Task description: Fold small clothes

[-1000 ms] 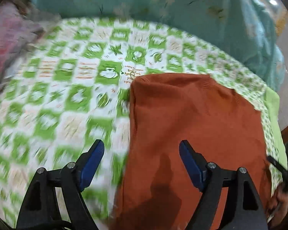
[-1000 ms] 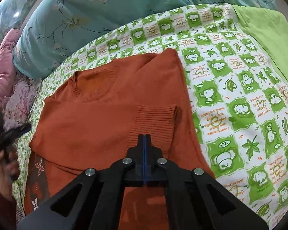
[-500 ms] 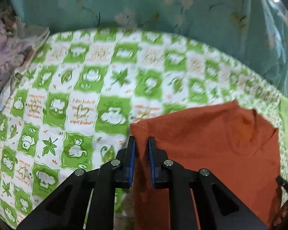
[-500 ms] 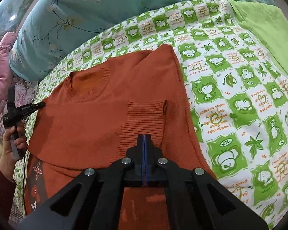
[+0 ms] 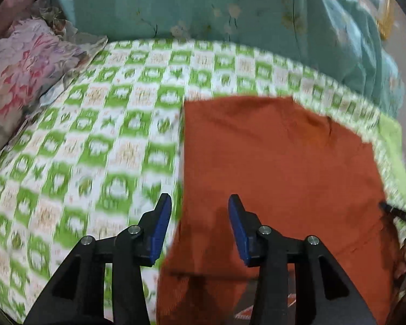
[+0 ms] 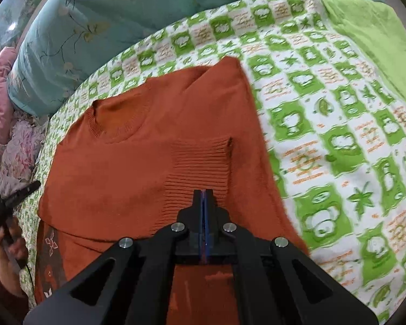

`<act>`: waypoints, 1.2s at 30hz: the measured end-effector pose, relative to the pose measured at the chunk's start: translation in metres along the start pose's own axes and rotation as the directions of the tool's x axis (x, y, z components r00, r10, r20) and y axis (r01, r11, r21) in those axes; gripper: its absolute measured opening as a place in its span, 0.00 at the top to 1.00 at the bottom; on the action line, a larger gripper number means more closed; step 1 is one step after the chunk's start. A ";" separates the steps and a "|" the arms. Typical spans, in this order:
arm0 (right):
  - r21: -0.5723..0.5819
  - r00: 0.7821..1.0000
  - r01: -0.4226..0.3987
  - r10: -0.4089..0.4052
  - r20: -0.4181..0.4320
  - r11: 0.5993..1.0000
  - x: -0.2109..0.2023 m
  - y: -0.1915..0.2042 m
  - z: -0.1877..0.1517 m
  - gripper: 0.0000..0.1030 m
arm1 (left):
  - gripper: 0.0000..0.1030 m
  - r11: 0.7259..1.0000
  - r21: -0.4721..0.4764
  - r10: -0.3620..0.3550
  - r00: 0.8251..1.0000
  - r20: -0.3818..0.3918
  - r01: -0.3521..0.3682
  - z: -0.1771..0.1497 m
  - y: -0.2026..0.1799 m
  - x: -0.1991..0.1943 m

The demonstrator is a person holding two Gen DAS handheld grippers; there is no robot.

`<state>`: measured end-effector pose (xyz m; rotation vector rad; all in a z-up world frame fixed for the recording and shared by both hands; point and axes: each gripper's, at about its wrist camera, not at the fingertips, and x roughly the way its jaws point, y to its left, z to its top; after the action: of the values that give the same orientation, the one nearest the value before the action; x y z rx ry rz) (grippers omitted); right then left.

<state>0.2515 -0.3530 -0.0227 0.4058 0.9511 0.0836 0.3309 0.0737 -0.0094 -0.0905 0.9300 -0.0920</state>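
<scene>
An orange knit sweater (image 6: 138, 168) lies flat on the green-and-white checked bedsheet (image 6: 324, 140), neck towards the pillows. One sleeve is folded across its front, ending in a ribbed cuff (image 6: 200, 162). My right gripper (image 6: 204, 192) is shut, its tips resting on that cuff; whether they pinch the knit is unclear. My left gripper (image 5: 200, 208) hovers over the sweater's (image 5: 278, 168) straight left edge. Its jaws are opening, and the blue pads (image 5: 161, 222) touch nothing. The cloth edge lies below the gap.
A teal flowered quilt (image 6: 108, 21) is bunched along the head of the bed. Pink flowered bedding (image 5: 21, 70) is piled to the left. A plain lime cloth (image 6: 365, 35) covers the sheet's right side. A hand (image 6: 12, 246) holds the other gripper at the left edge.
My left gripper was wide open, then shut at the sweater's left corner, and now stands half open further back along that edge. The right gripper has stayed shut on the cuff.
</scene>
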 end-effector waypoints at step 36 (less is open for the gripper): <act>-0.072 0.977 -0.180 0.187 0.101 0.981 -0.176 0.011 -0.186 0.34 | 0.49 0.996 -0.057 -0.080 0.990 -0.116 0.074 -0.248 0.034 -0.165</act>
<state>0.0006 -0.3304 0.0226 0.4350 0.8014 0.2569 0.0345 0.1177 -0.0295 -0.1716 1.0480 -0.1454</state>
